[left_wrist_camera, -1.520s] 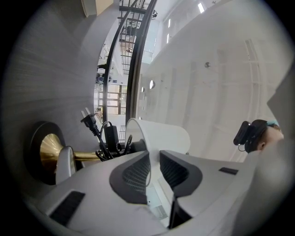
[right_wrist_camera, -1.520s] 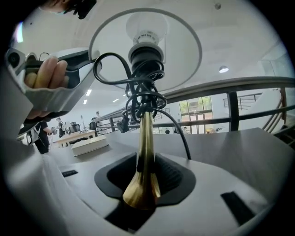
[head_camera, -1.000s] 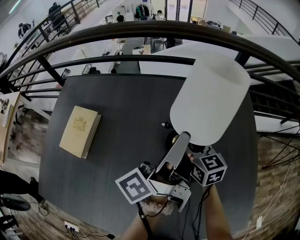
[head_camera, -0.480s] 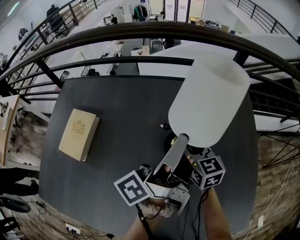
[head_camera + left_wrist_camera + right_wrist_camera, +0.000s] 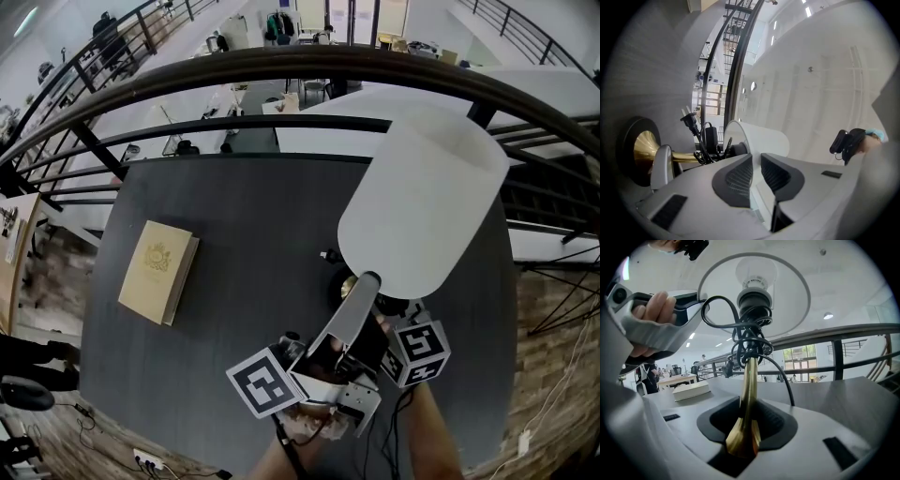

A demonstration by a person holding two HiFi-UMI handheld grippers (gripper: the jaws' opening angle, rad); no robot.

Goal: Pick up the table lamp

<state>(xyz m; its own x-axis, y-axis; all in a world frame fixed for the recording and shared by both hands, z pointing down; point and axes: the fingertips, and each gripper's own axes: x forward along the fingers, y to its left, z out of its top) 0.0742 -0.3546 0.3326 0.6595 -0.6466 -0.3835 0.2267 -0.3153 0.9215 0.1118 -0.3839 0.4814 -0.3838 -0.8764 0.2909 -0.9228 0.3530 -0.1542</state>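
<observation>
Dark table (image 5: 234,206) beside railing (image 5: 281,61). Table lamp (image 5: 422,202) on table's right part, close in front of person. Lamp has white shade, brass stem (image 5: 749,376) and round dark base (image 5: 626,140) on tabletop. Black cord (image 5: 740,333) bundled round stem under socket. Right gripper (image 5: 745,420) low at stem: jaws spread wide either side, just been closing, gaps left to pads. Left gripper (image 5: 756,171) at shade's lower rim: jaws nearly together, just been closing, thin rim in narrow slot between. Tan book (image 5: 159,272) lies well left.
</observation>
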